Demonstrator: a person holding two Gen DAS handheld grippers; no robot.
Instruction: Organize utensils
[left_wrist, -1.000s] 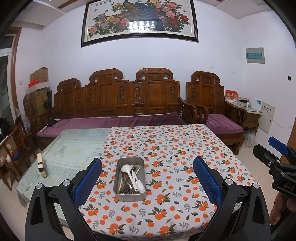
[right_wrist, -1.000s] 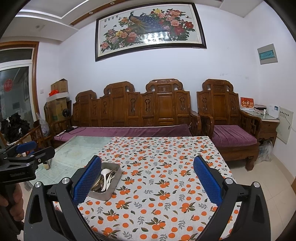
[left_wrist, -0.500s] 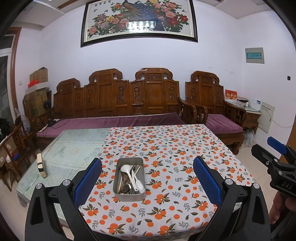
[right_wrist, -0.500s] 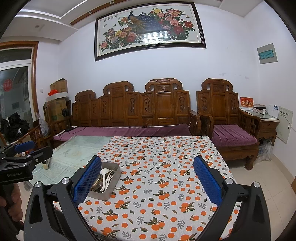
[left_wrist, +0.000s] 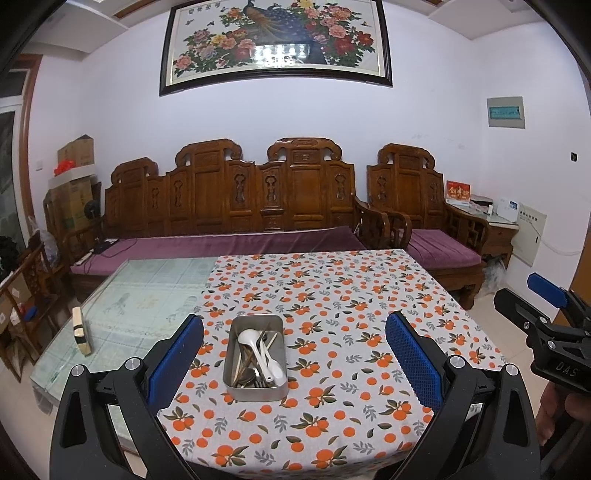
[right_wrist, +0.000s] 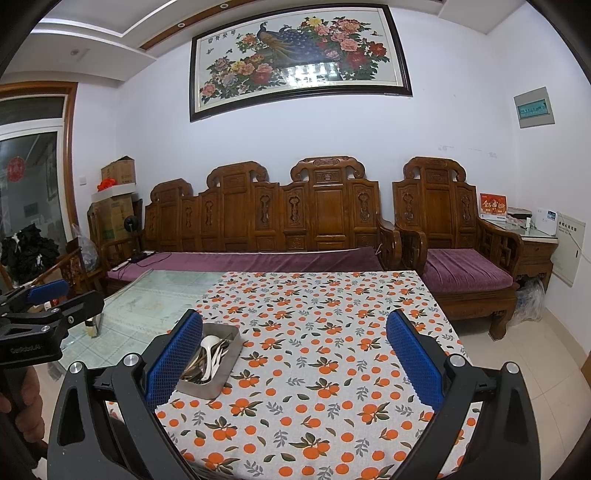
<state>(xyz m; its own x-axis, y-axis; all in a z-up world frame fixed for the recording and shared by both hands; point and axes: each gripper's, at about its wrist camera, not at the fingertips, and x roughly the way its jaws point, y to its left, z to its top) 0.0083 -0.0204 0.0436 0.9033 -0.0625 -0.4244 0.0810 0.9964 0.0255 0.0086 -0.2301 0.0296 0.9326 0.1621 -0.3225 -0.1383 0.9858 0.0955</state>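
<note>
Working from the biggest thing down, we take the counter (left_wrist: 369, 291) as our ground: it carries an orange-print tablecloth (left_wrist: 351, 332) over its right part and bare glass on the left, and the metal tin (left_wrist: 255, 391) stands on the cloth close to the cloth's left edge, toward the near side. Every place below we give from that tin. Our left gripper (left_wrist: 293, 363) hangs above and short of it, the tin showing between its fingers (left_wrist: 175, 360), which are spread wide and hold nothing; our right gripper (right_wrist: 293, 363) hangs to the right of the tin and likewise short of it, fingers (right_wrist: 413, 358) wide and empty, the tin partly hidden behind its left one. Inside the tin lies a loose jumble: white spoons (left_wrist: 258, 350) on top, with darker metal pieces and thin pale sticks, perhaps chopsticks, crossed beneath; we cannot count them or name each. Nothing lies on the cloth around the tin, and a small pale block (left_wrist: 81, 332) stands well to the tin's left on the glass. We judge this fits either utensils gathered in and the job near done, or a heap awaiting sorting; the pictures do not settle which. For any reach into the tin, we would come down steeply over one handle that lies free, close on it alone, and avoid dragging its tangled neighbours or nudging the light tin.
</note>
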